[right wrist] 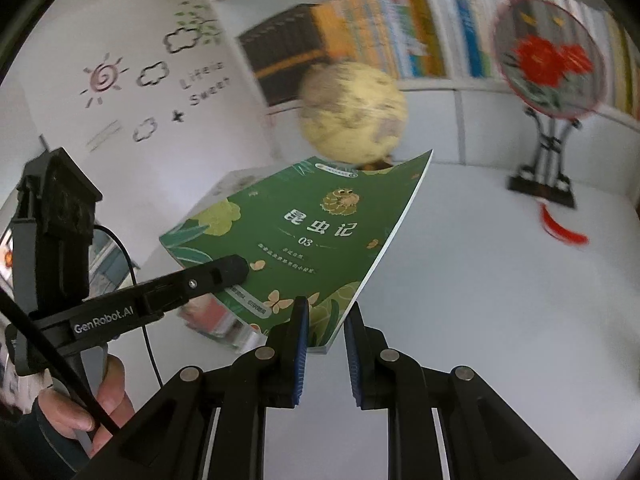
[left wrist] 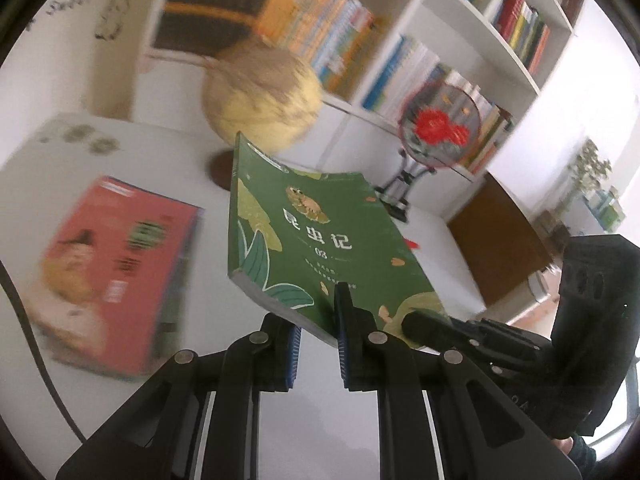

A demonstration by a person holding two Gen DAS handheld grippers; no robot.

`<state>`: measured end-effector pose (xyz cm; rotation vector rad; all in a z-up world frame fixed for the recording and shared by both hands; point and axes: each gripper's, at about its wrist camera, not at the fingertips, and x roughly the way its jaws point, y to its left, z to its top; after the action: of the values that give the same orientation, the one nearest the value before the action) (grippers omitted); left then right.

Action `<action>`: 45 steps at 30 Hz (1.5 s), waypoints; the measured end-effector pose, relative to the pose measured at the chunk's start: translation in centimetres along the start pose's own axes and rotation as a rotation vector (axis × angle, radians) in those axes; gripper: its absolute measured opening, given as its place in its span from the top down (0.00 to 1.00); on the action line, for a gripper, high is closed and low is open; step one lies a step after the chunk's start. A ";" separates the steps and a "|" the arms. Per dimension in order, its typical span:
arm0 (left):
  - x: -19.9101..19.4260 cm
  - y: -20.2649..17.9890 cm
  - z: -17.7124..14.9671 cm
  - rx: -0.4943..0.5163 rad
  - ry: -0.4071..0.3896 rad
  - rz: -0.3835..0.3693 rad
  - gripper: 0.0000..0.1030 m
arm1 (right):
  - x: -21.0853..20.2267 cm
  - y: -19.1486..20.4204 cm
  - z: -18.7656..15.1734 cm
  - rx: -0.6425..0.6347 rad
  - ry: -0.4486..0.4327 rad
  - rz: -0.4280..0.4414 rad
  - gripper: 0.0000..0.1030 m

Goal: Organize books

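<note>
A green paperback [left wrist: 312, 232] with a cartoon insect on its cover hangs tilted above the white table. My left gripper [left wrist: 318, 322] is shut on its near edge, blue pads on either side. My right gripper [right wrist: 326, 330] is shut on the near right corner of the same green paperback [right wrist: 304, 232]. In the left wrist view a finger [left wrist: 424, 322] of the right gripper lies on the cover. In the right wrist view a finger [right wrist: 228, 270] of the left gripper lies on it. A red book [left wrist: 116, 272] lies flat on the table to the left, below.
A yellow globe [left wrist: 264, 100] stands on the table behind the paperback. A round fan with a red flower [right wrist: 548, 64] is on a stand at the right. A white bookshelf [left wrist: 424, 20] full of upright books rises behind. A hand [right wrist: 108, 404] grips the left handle.
</note>
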<state>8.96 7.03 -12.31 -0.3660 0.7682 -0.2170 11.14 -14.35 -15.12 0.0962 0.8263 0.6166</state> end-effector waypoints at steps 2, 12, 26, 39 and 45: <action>-1.6 1.3 -0.3 -0.024 -0.022 0.068 0.88 | 0.9 1.9 0.1 -0.011 0.007 0.038 0.83; -5.8 7.3 0.2 -0.063 -0.049 0.126 0.87 | 5.0 9.3 0.5 -0.042 0.024 0.142 0.82; -1.7 17.6 2.0 -0.059 0.079 0.020 0.85 | 13.0 15.3 1.7 0.001 0.057 0.012 0.81; 1.4 22.0 -1.3 -0.121 0.282 -0.005 0.77 | 18.2 12.7 -1.7 0.159 0.201 -0.013 0.81; 0.0 25.0 -2.1 -0.165 0.298 0.035 0.77 | 19.1 12.3 -2.3 0.185 0.263 -0.005 0.81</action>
<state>8.90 29.39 -23.68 -0.4822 1.0891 -0.1778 13.50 5.88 -25.49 0.1843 1.1381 0.5535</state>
